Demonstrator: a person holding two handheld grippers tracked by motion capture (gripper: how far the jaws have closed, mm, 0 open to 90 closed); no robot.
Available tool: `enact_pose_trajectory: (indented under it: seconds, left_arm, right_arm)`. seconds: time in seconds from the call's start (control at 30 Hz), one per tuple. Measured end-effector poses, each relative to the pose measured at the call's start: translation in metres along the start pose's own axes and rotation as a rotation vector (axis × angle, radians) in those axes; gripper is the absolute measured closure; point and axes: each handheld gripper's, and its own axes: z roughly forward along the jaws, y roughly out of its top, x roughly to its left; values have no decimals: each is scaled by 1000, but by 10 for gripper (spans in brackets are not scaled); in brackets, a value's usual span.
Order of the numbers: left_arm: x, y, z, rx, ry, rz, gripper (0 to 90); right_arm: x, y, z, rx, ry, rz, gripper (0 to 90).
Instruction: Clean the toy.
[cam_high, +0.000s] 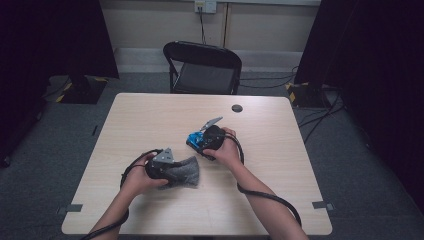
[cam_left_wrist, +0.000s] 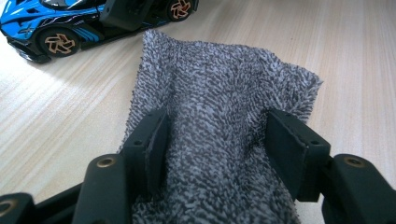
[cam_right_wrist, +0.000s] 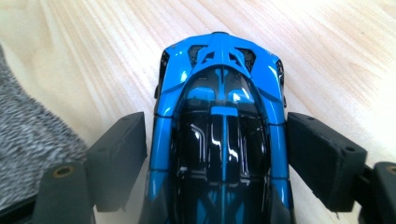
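A grey fuzzy cloth (cam_high: 190, 172) lies on the light wooden table (cam_high: 150, 115), left of centre. My left gripper (cam_high: 176, 171) is shut on it. In the left gripper view the cloth (cam_left_wrist: 224, 84) is bunched into a ridge between the two black jaws of the left gripper (cam_left_wrist: 219, 149). A blue and black toy car (cam_high: 193, 140) stands on the table just beyond the cloth. My right gripper (cam_high: 201, 142) is shut on it. In the right gripper view the right gripper (cam_right_wrist: 217, 154) has a jaw against each side of the car (cam_right_wrist: 219, 93).
A small dark round disc (cam_high: 237, 108) lies near the table's far edge. A black folding chair (cam_high: 205, 67) stands behind the table. Cables (cam_high: 320, 117) run over the floor at the right. The cloth's edge (cam_right_wrist: 28, 140) lies left of the car.
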Motion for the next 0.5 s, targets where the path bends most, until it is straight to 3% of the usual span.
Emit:
enact_pose_trajectory:
  seconds: [0.1,0.17,0.23,0.5]
  left_arm:
    - [0,0,0,-5,-3,-1,399]
    - [1,-1,0,-4,-4,-2,399]
    - [1,0,0,-3,-3,0,399]
    - [0,0,0,2,3,5,397]
  right_arm:
    - [-1,-2,7,0,4,31,217]
    - [-1,-2,8,2,0,35,214]
    - [-2,-2,8,41,3,36,218]
    - [0,-1,7,52,-14,50,258]
